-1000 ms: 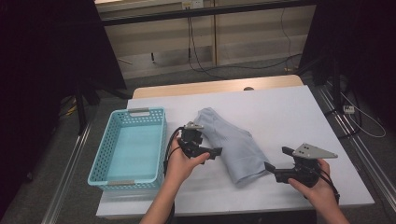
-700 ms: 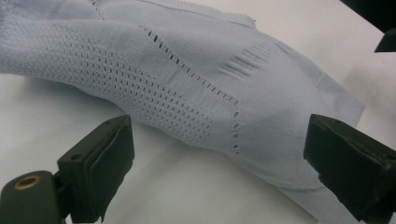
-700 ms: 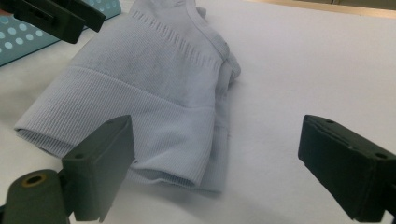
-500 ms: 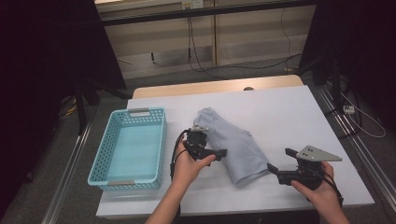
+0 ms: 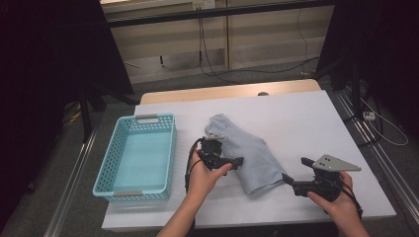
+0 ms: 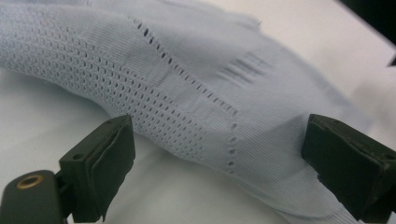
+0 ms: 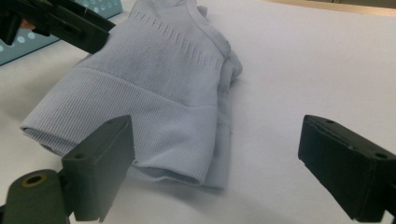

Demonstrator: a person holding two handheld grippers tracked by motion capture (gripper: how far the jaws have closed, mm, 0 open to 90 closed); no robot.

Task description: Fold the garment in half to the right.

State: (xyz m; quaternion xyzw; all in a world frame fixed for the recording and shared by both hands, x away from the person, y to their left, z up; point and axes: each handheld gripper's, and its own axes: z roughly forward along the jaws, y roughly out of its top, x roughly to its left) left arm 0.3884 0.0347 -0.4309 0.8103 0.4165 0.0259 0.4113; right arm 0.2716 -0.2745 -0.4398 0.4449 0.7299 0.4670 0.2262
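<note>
Folded garment (image 5: 247,153), lengthwise away, leftward

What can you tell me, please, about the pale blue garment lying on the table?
The pale blue garment is a soft ribbed knit with bands of small eyelet holes and a ribbed hem. It lies folded and slightly rumpled near the middle of the white table, right of the turquoise basket. The left hand-held gripper reaches its edge with jaws open; nothing grips it.

Both hands low; left claw (image 5: 237,161) and right claw (image 5: 288,178) gape wide.
</note>
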